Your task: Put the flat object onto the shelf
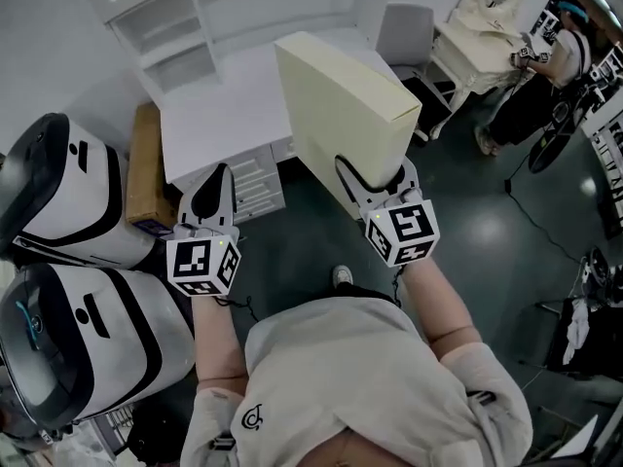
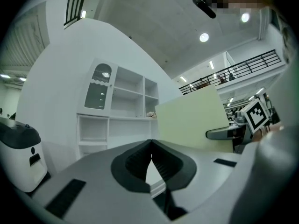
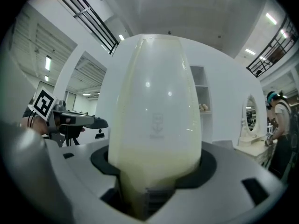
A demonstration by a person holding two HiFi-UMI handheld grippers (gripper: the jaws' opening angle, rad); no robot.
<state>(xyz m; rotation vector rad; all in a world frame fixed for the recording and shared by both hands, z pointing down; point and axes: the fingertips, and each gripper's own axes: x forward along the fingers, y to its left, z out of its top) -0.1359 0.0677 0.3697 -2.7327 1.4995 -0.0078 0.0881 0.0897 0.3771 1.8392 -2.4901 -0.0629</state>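
Precariously, the right gripper [image 1: 375, 181] clamps the flat cream cardboard box [image 1: 341, 105] by its bottom edge, upright, short of the white wooden shelf unit [image 1: 170, 27]; held that low, it could pivot and slip. The left gripper [image 1: 216, 191] is closed, empty.

The person wears a pale short-sleeved shirt [image 1: 360, 377] bearing a small dark logo [image 1: 253, 418]. The left hand-held gripper [image 1: 218, 183] and right hand-held gripper [image 1: 376, 185] are light grey with black trim; each carries a black-and-white marker cube [image 1: 202, 266].
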